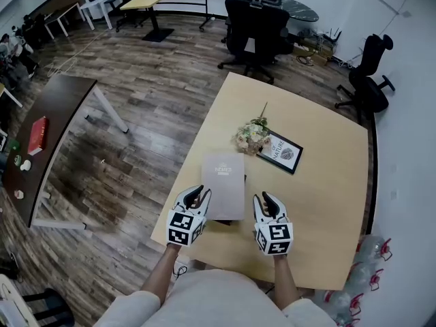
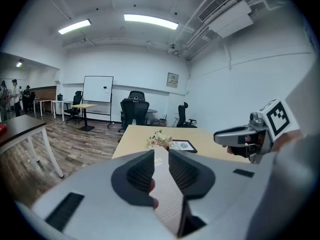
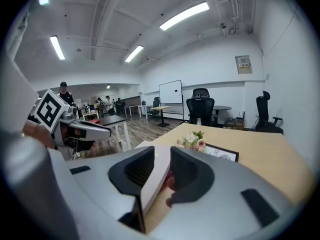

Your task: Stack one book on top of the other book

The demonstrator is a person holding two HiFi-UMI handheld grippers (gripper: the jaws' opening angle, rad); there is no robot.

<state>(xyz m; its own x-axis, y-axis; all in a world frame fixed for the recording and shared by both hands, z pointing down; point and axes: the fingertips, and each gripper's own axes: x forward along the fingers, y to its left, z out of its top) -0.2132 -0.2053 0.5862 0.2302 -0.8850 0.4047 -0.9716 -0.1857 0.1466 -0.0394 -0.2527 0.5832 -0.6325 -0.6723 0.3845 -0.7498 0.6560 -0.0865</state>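
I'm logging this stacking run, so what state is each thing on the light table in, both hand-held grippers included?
Grey book: closed, near end lifted off the table.
Left hand-held gripper: shut on the grey book's left edge.
Right hand-held gripper: shut on its right edge.
Black-bordered book: closed, lying flat, untouched.
Flower bunch: lying on its side.
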